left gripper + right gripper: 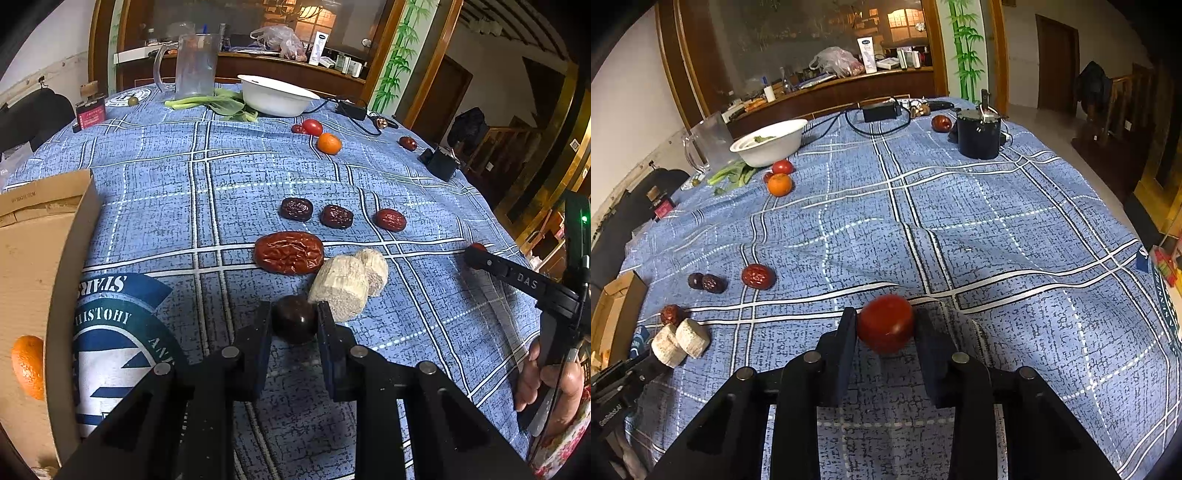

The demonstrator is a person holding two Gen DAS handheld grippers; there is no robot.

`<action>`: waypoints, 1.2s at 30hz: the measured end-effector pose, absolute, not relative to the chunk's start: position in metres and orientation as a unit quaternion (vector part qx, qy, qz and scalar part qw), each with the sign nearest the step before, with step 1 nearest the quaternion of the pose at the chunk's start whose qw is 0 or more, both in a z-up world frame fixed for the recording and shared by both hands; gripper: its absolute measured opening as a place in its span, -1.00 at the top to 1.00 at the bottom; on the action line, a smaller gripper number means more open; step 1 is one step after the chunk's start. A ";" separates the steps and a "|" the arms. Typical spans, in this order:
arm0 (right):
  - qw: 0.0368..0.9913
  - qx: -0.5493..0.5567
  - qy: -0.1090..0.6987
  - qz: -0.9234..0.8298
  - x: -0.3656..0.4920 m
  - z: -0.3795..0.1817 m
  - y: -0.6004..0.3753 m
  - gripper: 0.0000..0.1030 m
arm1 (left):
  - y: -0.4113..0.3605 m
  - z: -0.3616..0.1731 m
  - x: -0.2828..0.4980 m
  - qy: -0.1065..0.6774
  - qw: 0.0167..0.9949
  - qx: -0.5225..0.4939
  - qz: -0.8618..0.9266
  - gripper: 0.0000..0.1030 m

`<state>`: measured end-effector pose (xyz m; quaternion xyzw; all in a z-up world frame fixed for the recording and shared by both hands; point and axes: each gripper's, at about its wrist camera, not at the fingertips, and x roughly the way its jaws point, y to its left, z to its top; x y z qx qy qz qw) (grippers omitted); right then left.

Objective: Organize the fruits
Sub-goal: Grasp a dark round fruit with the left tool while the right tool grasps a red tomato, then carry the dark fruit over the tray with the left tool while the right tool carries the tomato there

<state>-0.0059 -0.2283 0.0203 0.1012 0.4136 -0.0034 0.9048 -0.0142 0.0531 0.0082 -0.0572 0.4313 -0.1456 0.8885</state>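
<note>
Dark plum (294, 320) clamped in left tool (294, 321), low over table (166, 177) beside cardboard box (33, 258). Red tomato (885, 323) gripped by right tool (885, 325), held above blue cloth (997, 229). Dates (289, 252) left lying nearby.

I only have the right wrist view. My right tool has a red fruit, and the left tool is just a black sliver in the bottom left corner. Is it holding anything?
Observer: Yes. The left tool is shut on a dark round fruit, with a finger against each side.
Operator: Anything sorted away already?
Observer: An orange lies inside the cardboard box, to the left of that tool.
Operator: What's closest to the held fruit?
Observer: A pale chunk, just beyond the tool's right-hand finger. I cannot tell whether they touch.
</note>
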 end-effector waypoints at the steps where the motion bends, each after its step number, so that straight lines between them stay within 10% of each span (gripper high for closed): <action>1: 0.905 0.103 0.413 -0.002 -0.008 0.021 -0.228 0.36 | 0.054 0.010 -0.016 0.428 0.892 -0.055 -0.138 0.58; 36: 0.890 0.007 0.398 0.223 -0.086 0.086 0.004 0.34 | 0.249 0.071 -0.135 0.351 0.922 -0.158 0.034 0.56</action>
